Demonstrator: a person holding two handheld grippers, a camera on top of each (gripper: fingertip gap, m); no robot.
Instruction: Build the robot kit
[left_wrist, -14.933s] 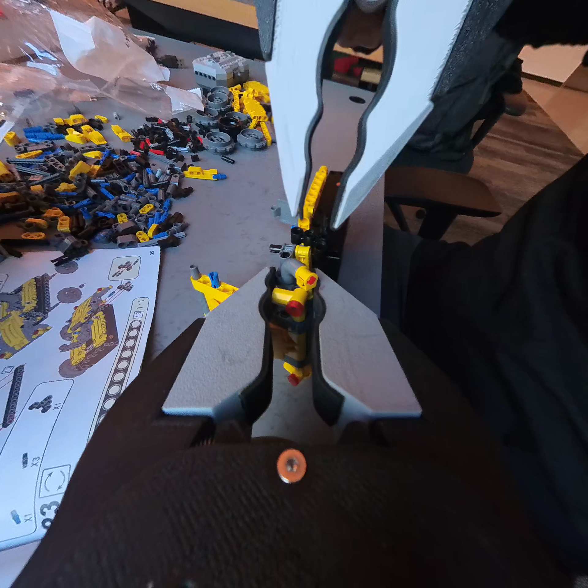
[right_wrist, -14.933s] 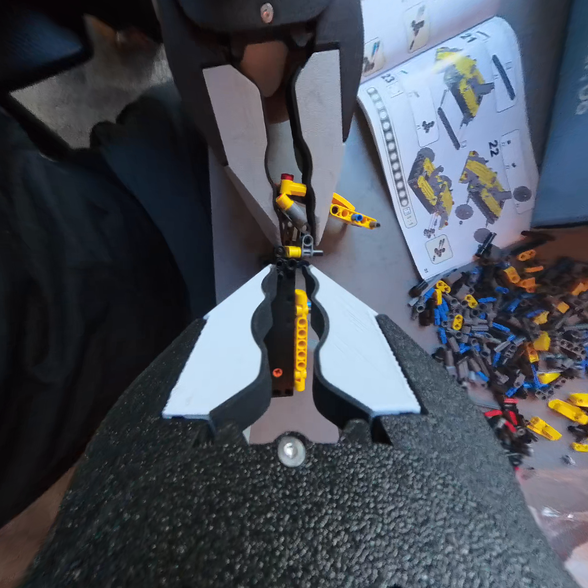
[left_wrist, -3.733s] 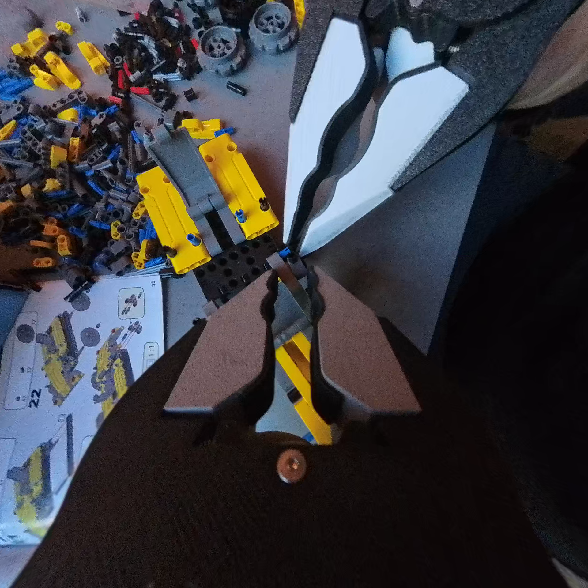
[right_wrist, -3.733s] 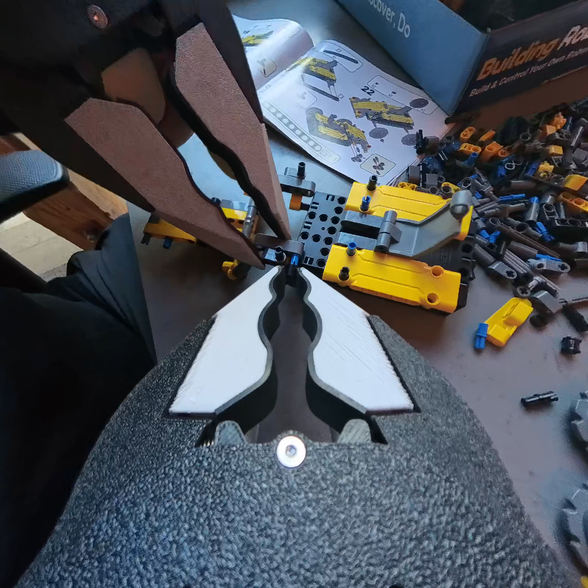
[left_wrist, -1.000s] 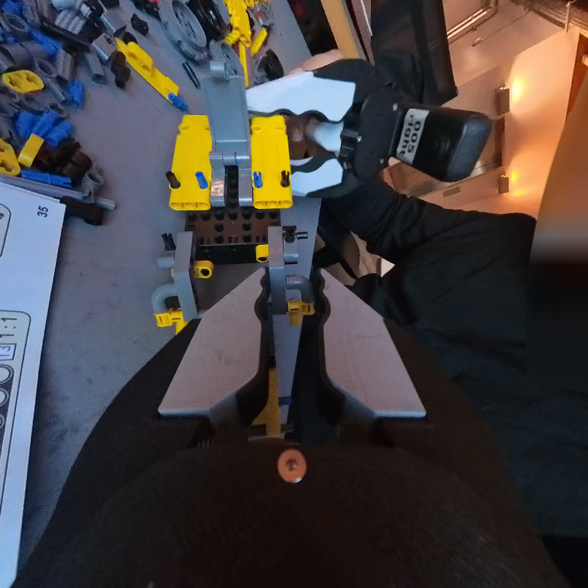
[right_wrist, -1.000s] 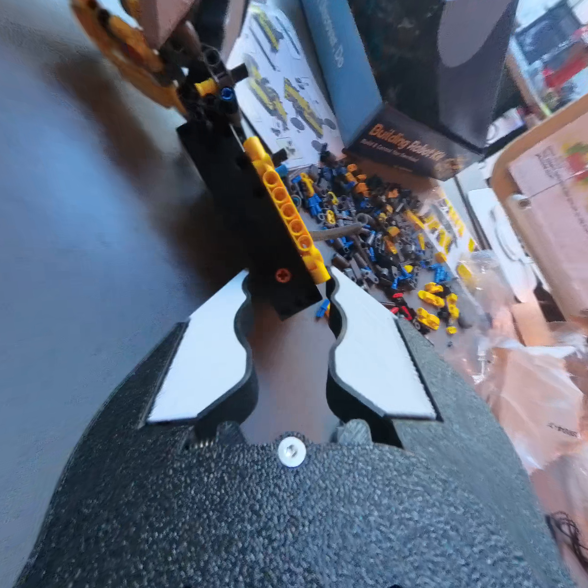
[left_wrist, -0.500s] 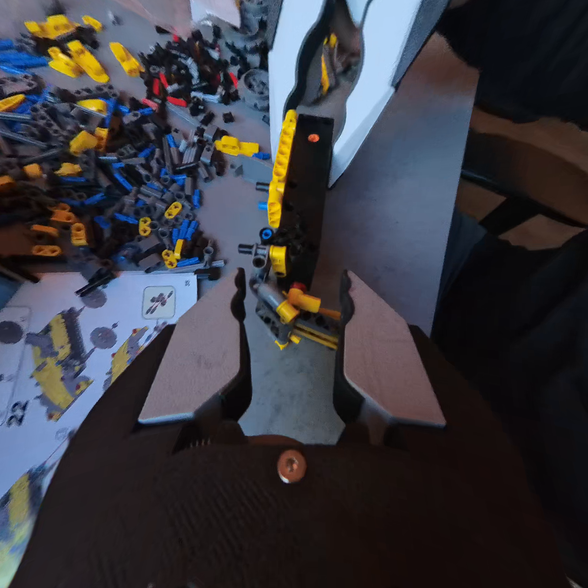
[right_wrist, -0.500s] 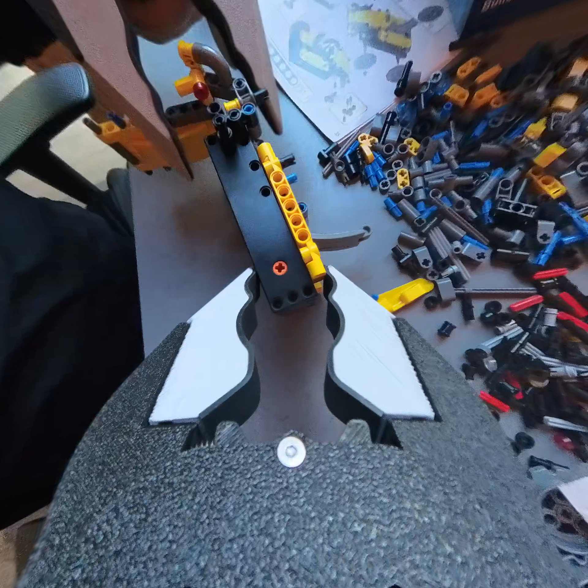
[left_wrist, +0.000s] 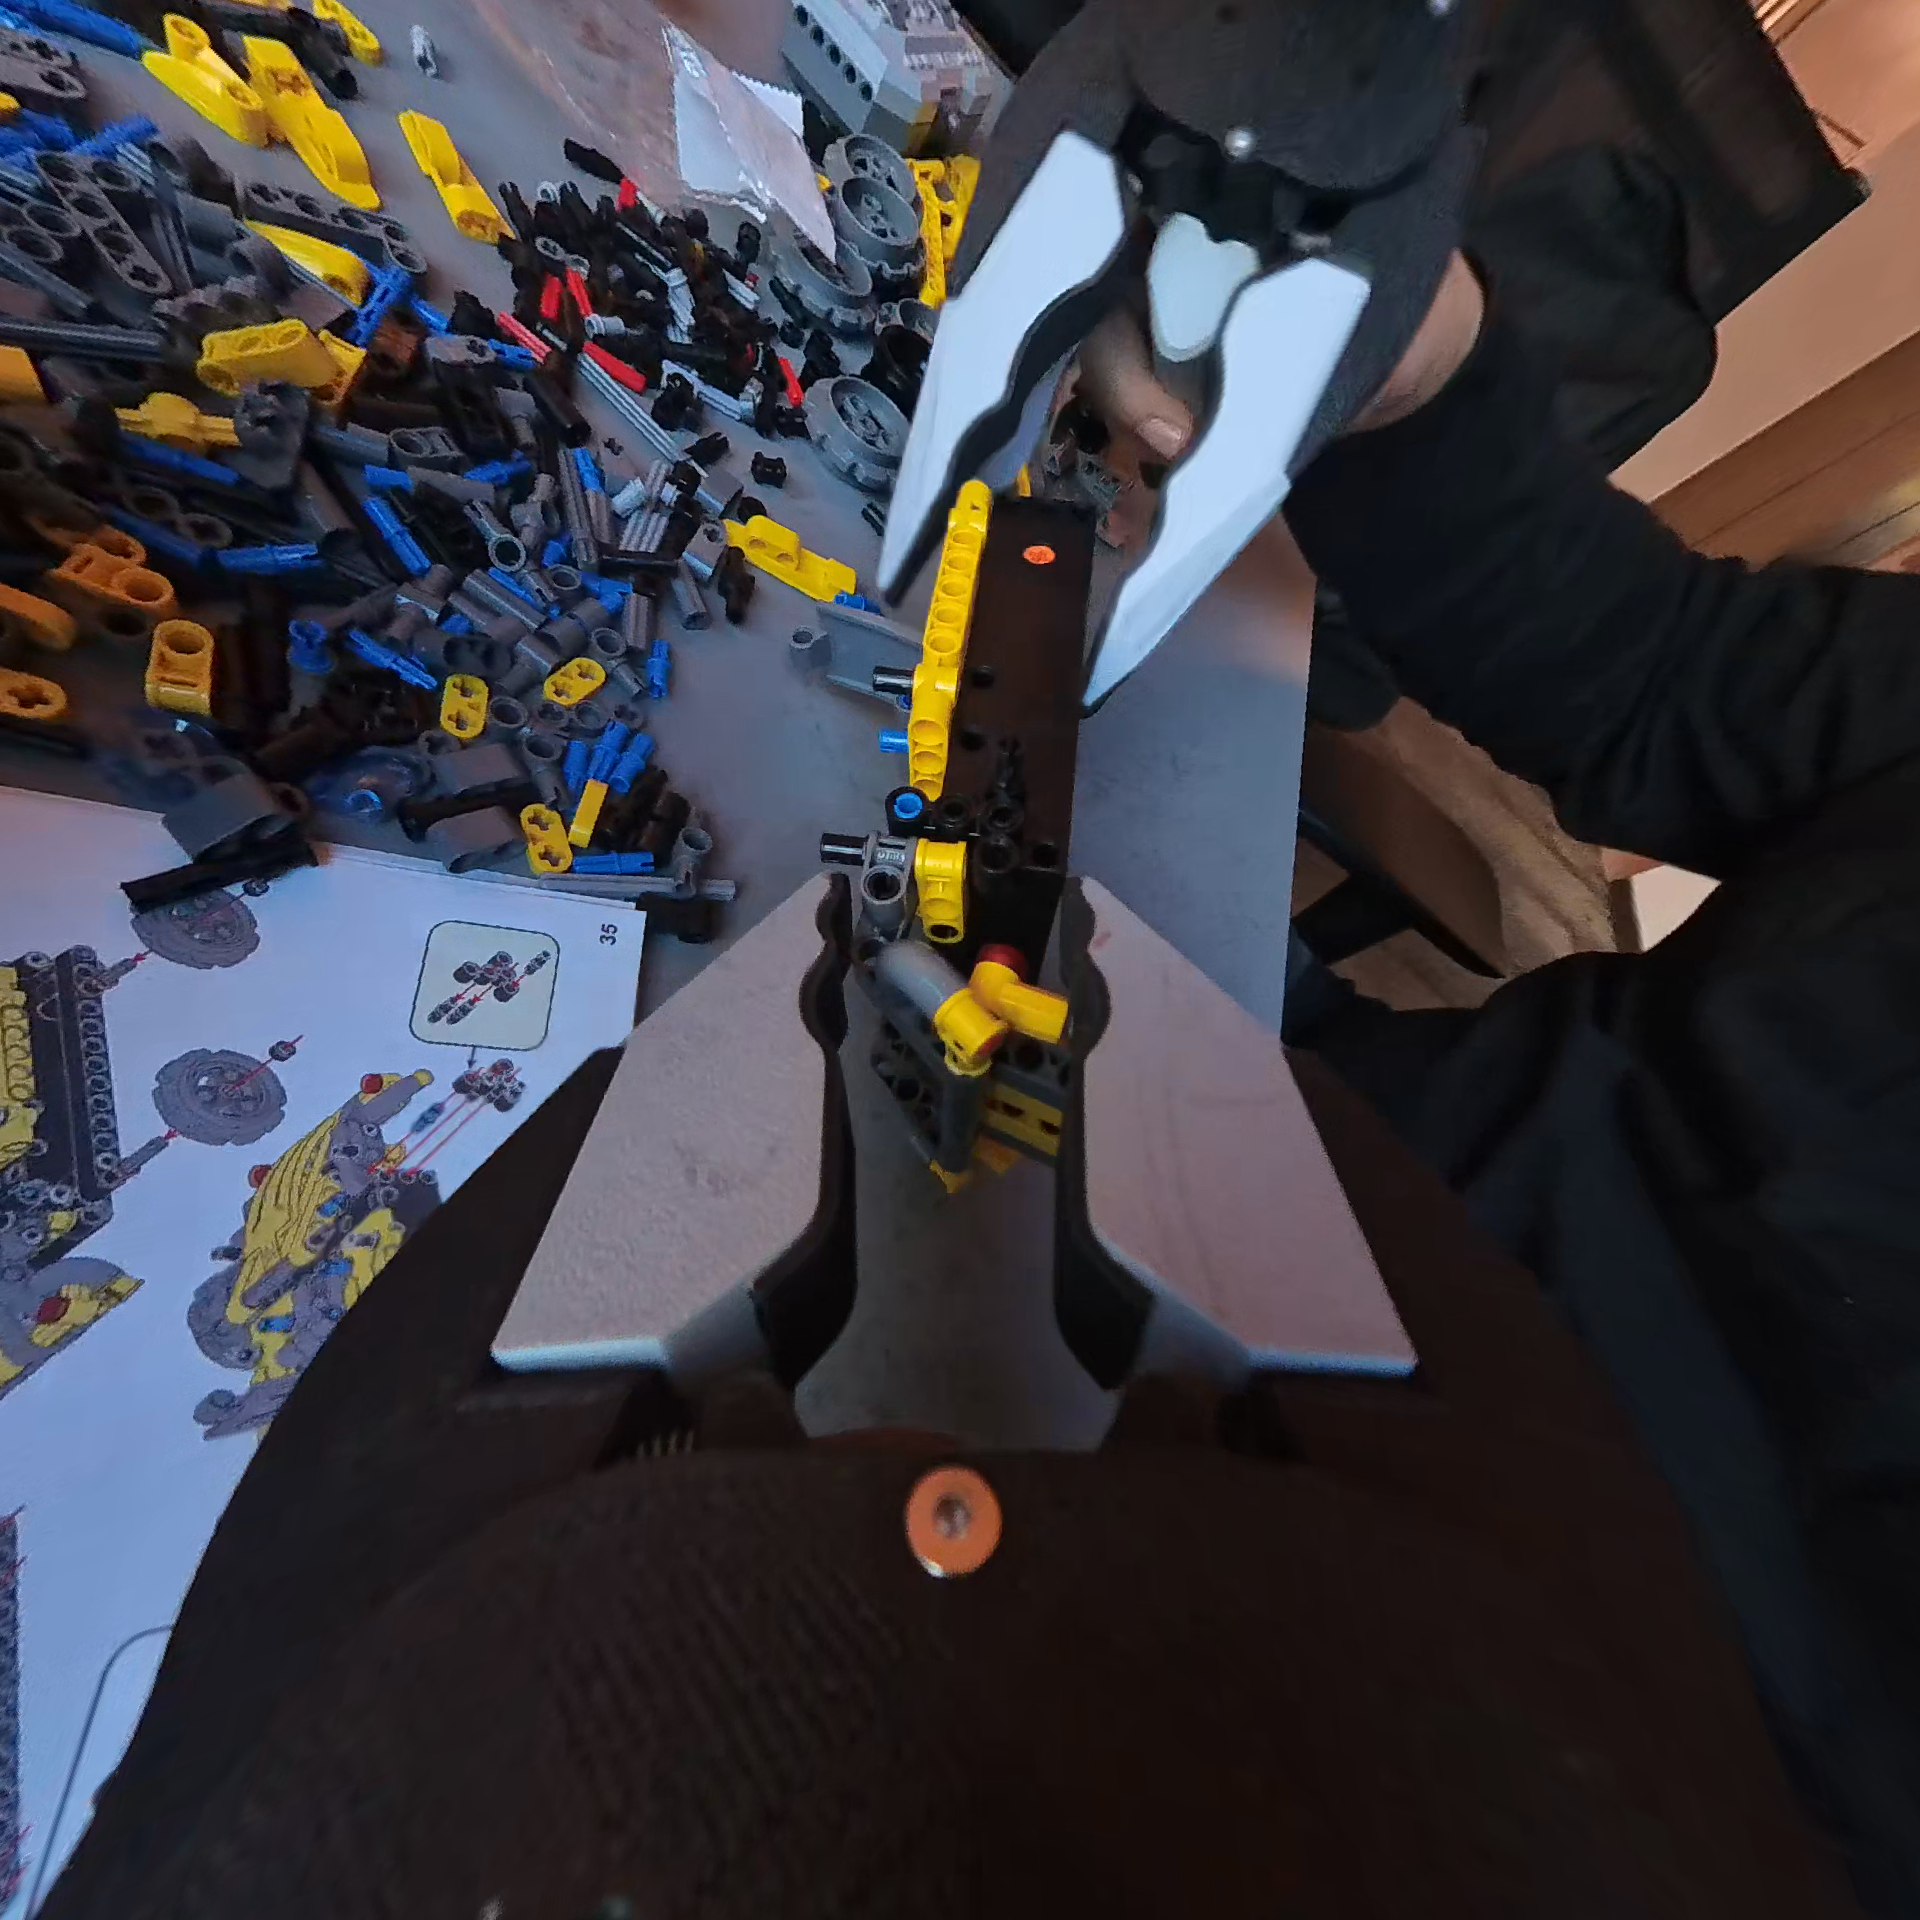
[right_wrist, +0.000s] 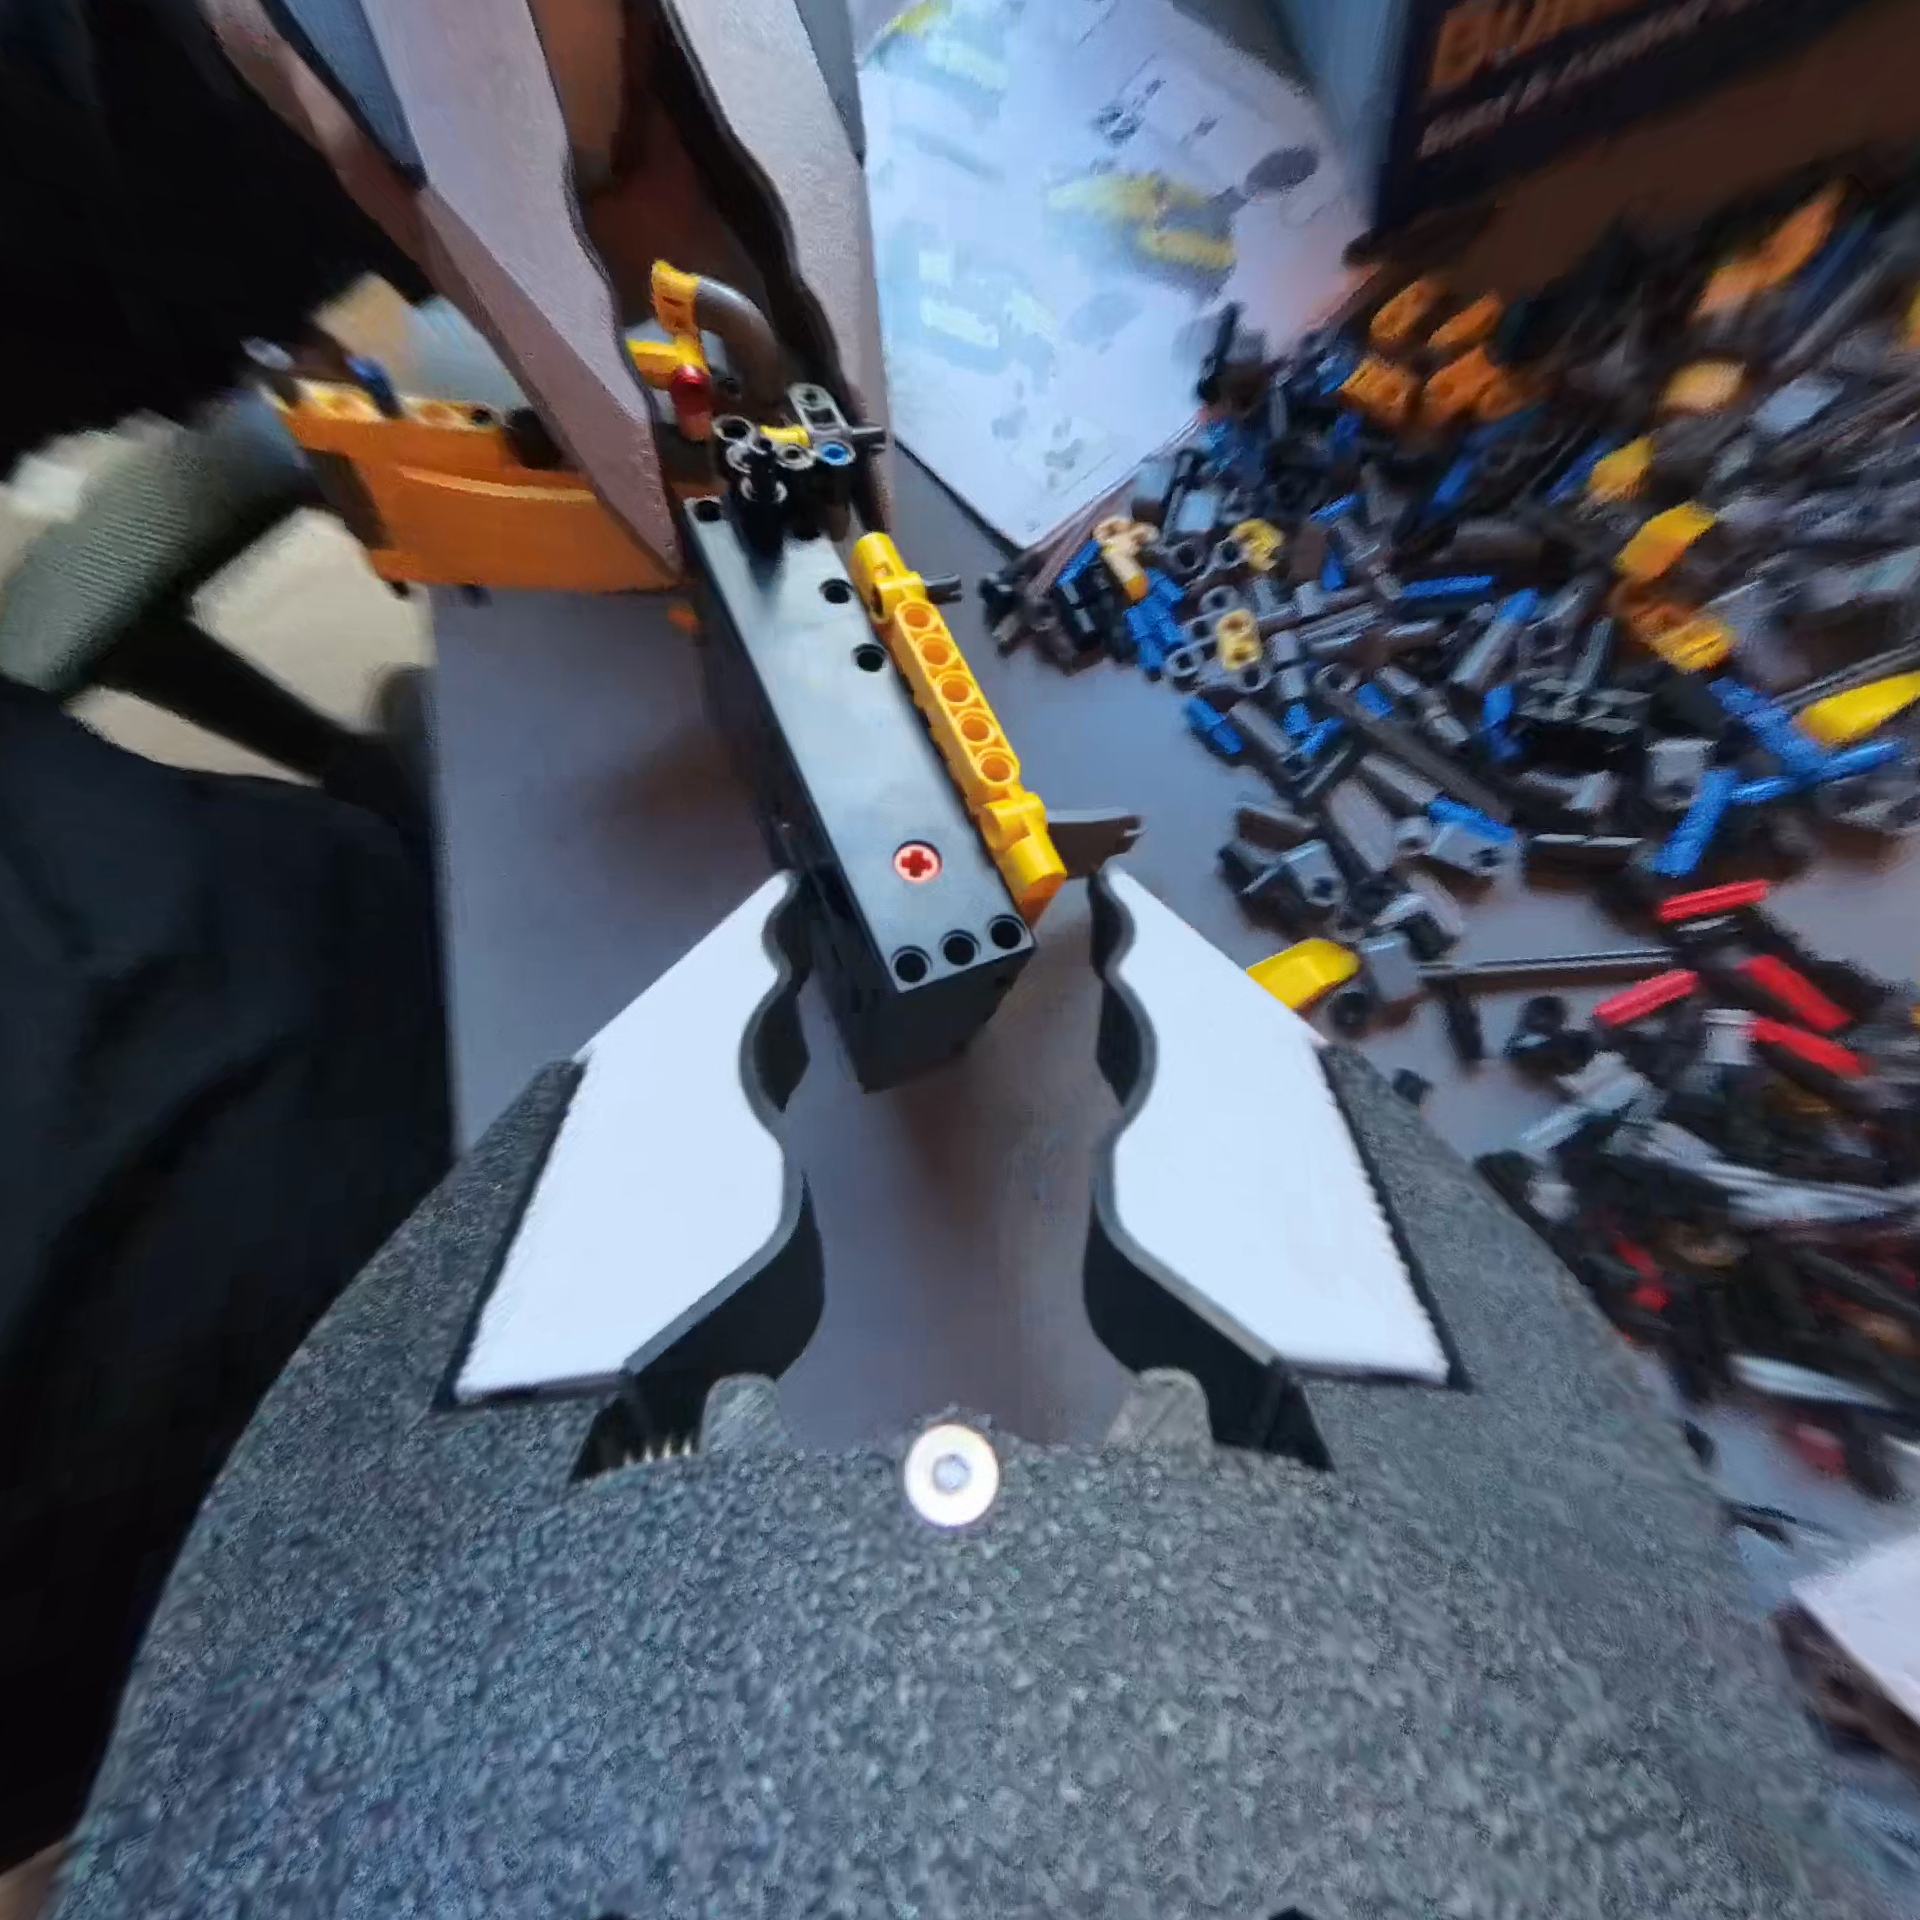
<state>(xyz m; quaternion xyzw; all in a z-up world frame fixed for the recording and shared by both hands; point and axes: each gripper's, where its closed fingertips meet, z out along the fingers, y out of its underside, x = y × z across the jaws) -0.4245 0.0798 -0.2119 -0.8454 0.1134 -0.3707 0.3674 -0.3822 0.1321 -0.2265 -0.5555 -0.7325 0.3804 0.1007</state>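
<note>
A grey matte desk (left_wrist: 1184, 769) carries a wide scatter of small black, blue, yellow and grey plastic building pieces (left_wrist: 343, 540) toward its far side, with an open printed instruction booklet (left_wrist: 260, 1049) nearer. A long black-and-yellow brick assembly (left_wrist: 1003, 717) lies at the desk's near edge. The left tool (left_wrist: 948, 904) is spread around its jointed end; the right tool (right_wrist: 940, 894) is spread around the other end. Wooden floor shows beyond the edge.
</note>
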